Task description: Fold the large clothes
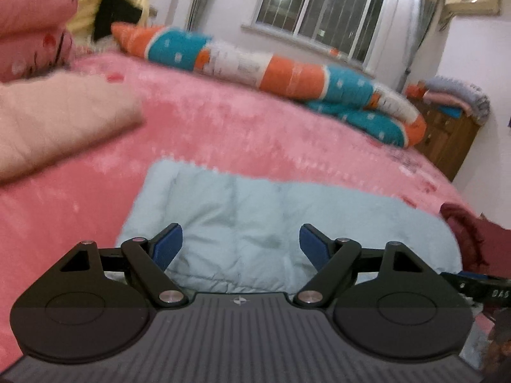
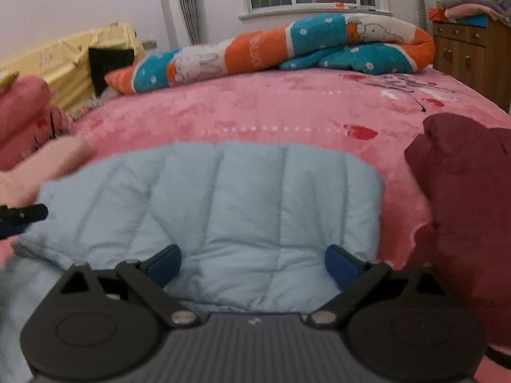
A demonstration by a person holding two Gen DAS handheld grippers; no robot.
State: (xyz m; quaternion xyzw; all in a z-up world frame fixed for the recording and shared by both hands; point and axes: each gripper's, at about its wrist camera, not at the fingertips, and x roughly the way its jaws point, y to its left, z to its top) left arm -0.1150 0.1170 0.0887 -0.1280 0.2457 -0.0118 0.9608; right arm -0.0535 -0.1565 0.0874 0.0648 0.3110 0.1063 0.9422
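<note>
Two grippers, both with fingers spread wide and nothing between them, so we're at the "pick your grab spots" stage. Our light blue puffer jacket [image 2: 210,210] lies flat on the pink bed [image 2: 255,108], right ahead of and under both sets of fingers. It looks partly folded already, a neat quilted block, though we can't tell where the sleeves went.

Left gripper [image 1: 241,244] hovers over the near edge with the jacket filling the gap between its blue pads [image 1: 166,247]. Right gripper [image 2: 254,266] sits just the same over its side, and the tip of the other tool pokes in on its left.

How we'd do it well: go for the near hem, one gripper toward each corner, and pinch deep enough to catch all the puffy layers, since that slick padded fabric probably slips. Lift both sides evenly and carry the edge forward, away from the fingers. Watch the maroon garment [image 2: 463,198] off to the right of the right fingers so we don't snag it too.
</note>
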